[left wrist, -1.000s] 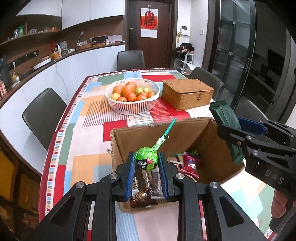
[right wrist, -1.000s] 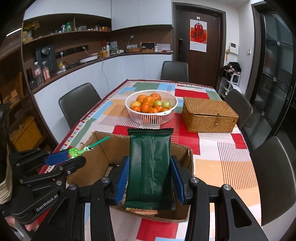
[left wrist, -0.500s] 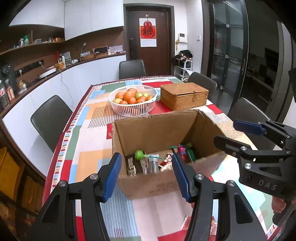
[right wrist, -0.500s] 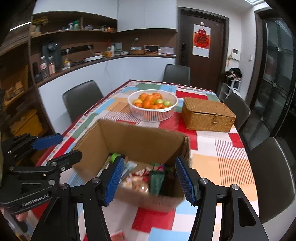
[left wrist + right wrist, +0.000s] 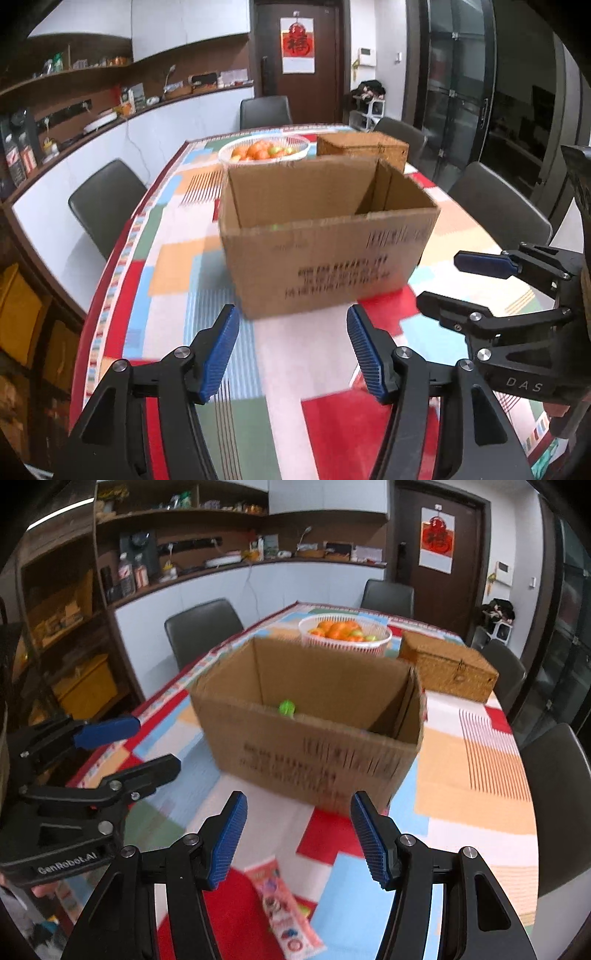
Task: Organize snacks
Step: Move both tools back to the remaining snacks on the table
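Observation:
An open cardboard box stands on the patchwork tablecloth; it also shows in the right wrist view. A green lollipop peeks over its near rim. A pink snack packet lies on the cloth between the right gripper's fingers, below them. My left gripper is open and empty, low and just in front of the box. My right gripper is open and empty, in front of the box too. Each gripper shows at the edge of the other's view.
A white basket of oranges and a wicker box stand behind the cardboard box. Dark chairs surround the table. More snack wrappers lie at the near right table edge.
Both grippers opened and let go: the lollipop and the green packet dropped into the box. Both then pulled back and sank to the table in front of the box.

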### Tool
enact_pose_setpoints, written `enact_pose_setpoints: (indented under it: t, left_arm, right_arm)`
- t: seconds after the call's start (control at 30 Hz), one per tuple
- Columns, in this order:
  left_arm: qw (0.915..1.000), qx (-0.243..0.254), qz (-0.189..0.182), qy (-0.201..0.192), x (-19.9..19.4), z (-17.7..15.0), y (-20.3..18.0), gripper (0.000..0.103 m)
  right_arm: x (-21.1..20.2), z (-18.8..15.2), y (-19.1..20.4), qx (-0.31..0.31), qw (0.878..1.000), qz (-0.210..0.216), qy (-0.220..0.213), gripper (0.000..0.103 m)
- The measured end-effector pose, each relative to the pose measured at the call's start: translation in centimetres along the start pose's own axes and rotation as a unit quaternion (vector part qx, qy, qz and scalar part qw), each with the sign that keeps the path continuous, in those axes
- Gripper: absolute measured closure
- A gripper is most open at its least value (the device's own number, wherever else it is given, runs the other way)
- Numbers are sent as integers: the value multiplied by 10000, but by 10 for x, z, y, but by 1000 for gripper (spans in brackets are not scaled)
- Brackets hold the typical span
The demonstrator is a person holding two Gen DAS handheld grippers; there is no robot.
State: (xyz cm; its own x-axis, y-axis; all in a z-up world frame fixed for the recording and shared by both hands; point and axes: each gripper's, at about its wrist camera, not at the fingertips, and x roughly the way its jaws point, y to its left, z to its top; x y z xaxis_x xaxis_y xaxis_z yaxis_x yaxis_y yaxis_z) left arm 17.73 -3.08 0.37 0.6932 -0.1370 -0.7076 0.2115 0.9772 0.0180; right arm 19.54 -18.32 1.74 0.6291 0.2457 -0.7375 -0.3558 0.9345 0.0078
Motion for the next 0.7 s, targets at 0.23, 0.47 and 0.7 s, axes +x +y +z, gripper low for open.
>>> enact_pose_setpoints:
  t: [0.23,0.47,0.7]
  left_arm:
    - [9991,6,99,424,11,-36,-1,43]
    - [9959,-73,114,891,27,-64,0,42]
    - [9934,-87,75,1141,43,-73,-1,41]
  right_arm:
    - [12,-27,13,-287,9991,-45,323,44]
    - [40,-52,25,-655,9932,135,955,44]
    - [70,-65,30,-938,9835,262,1526,44]
